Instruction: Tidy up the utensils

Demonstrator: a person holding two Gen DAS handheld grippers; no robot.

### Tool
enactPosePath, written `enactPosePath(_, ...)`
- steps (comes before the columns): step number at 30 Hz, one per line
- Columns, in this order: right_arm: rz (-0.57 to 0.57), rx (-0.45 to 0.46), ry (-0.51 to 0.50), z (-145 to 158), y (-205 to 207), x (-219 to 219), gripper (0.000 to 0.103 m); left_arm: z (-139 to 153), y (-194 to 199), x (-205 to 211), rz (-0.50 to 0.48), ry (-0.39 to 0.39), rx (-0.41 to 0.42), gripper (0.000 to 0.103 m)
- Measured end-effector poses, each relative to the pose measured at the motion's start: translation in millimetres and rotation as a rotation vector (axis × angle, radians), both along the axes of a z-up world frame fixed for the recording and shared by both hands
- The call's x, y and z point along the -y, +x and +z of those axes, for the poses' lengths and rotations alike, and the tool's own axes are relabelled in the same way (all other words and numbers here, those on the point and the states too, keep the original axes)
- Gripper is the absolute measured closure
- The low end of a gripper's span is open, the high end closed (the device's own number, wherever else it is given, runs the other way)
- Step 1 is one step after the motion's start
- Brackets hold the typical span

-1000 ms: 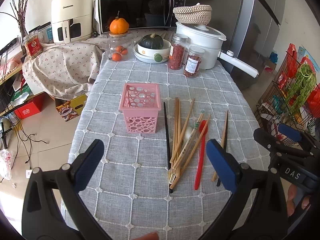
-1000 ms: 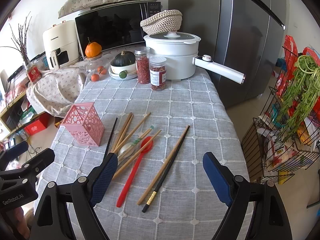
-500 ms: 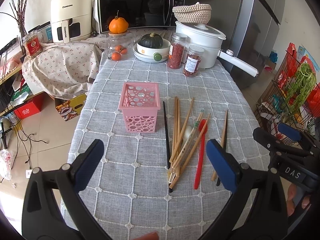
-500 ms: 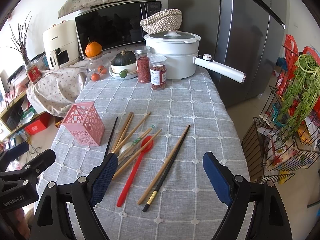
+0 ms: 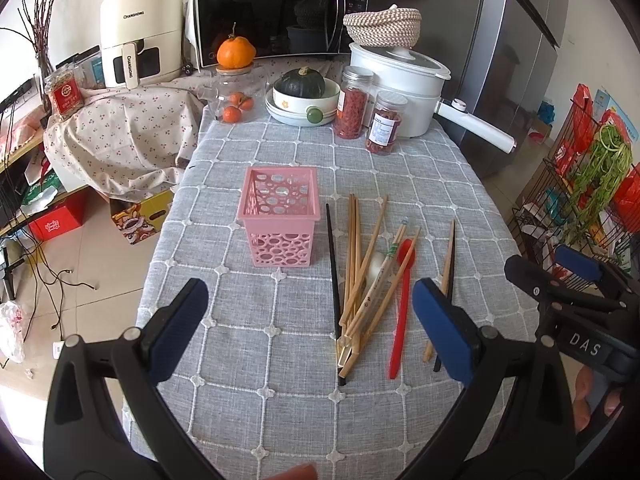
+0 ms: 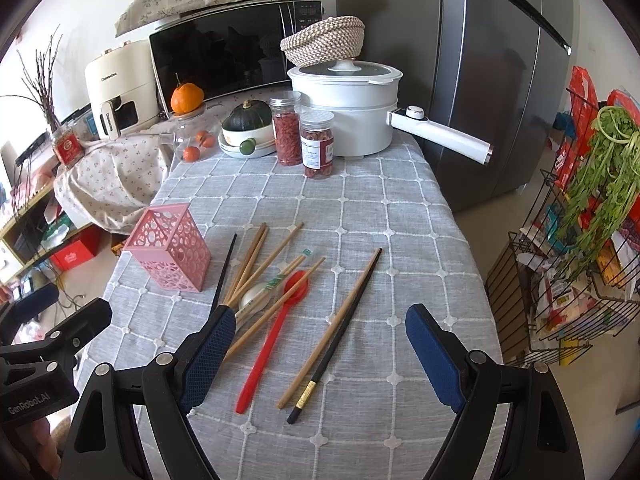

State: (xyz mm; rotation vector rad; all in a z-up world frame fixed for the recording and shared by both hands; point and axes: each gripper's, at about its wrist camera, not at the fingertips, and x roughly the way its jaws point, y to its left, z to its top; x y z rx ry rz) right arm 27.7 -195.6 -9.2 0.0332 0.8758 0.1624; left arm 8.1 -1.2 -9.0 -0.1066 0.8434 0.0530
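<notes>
- Two hand-held grippers hover above the near end of a table covered by a grey checked tablecloth; neither holds anything.
- The left gripper has its blue-padded jaws spread wide, above bare cloth just in front of the pink basket.
- The right gripper is likewise spread wide, with the near ends of the utensils lying between its two pads in its own view.
- The pink basket is a square, perforated holder standing upright on the cloth, left of the utensils and apart from them.
- Just right of the basket lies a single black chopstick, roughly parallel to the basket's side.
- Beside it sits a loose bundle of wooden chopsticks, fanned out and crossing one another, with a white spoon partly hidden beneath them.
- A red spoon lies at the bundle's right edge, bowl end away from the grippers.
- Further right, set apart from the bundle, lie a wooden chopstick and a black gold-banded chopstick side by side.
- At the far end of the table stand two jars with red contents, a white pot and a bowl holding a green squash.
</notes>
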Motion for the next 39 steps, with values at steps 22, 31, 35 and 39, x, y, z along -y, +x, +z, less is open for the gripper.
enactPosePath(22, -0.049, -0.104, 0.033, -12, 39, 30, 0.015, -8, 47, 27, -0.221, 0.043, -0.078, 0.005)
enactPosePath(31, -0.098, -0.240, 0.105, -42, 78, 66, 0.023, -40, 114, 51, -0.295, -0.069, -0.252, 0.053)
enactPosePath(35, -0.139, -0.318, 0.164, -61, 90, 86, 0.034, -62, 141, 59, -0.291, -0.089, -0.299, 0.067)
enactPosePath(39, -0.126, -0.354, 0.165, -73, 97, 91, 0.040, -81, 165, 72, -0.298, -0.047, -0.334, 0.072)
